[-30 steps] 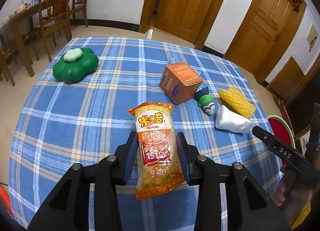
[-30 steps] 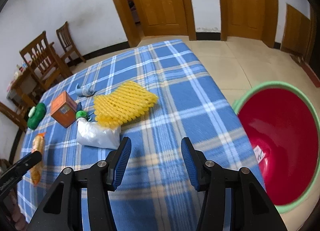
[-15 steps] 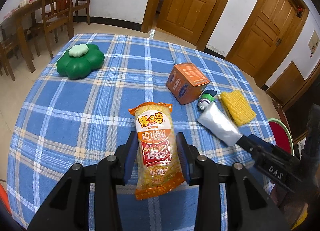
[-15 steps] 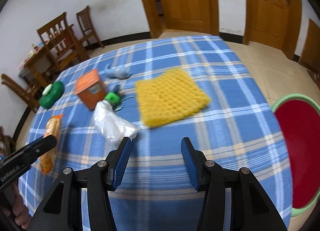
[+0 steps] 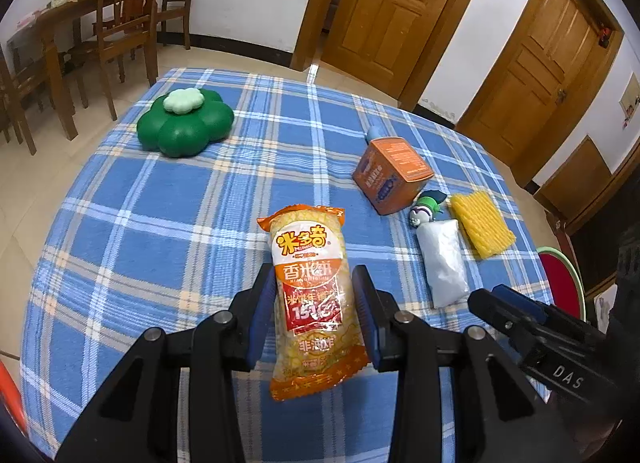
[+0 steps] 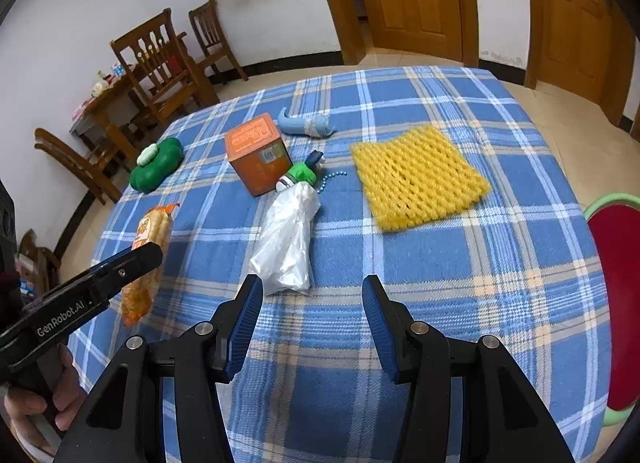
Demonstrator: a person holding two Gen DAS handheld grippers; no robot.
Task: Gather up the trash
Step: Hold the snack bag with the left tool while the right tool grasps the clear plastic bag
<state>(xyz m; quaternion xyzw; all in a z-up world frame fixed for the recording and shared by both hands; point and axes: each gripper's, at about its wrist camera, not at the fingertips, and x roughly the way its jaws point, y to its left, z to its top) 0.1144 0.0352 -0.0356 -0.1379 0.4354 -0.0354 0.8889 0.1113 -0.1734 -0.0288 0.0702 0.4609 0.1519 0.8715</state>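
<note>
**Gathering rubbish off the checked table**

Covering the table is a blue plaid cloth [image 6: 420, 263]. At its 3 o'clock edge sits a red basin [image 6: 618, 303]. The left gripper [image 5: 314, 311] clamps an orange snack packet [image 5: 308, 283]. The right gripper [image 6: 312, 323] hangs with jaws apart, a crumpled clear bag [image 6: 288, 243] at its 11 o'clock.

A home dining room, table under blue plaid woollen cloth [image 5: 168, 231], brown wooden slat-back chairs [image 5: 124, 19] at a second wooden table [image 6: 100, 103], panelled wooden doors [image 5: 380, 11], beige tiled floor [image 6: 560, 103]
</note>
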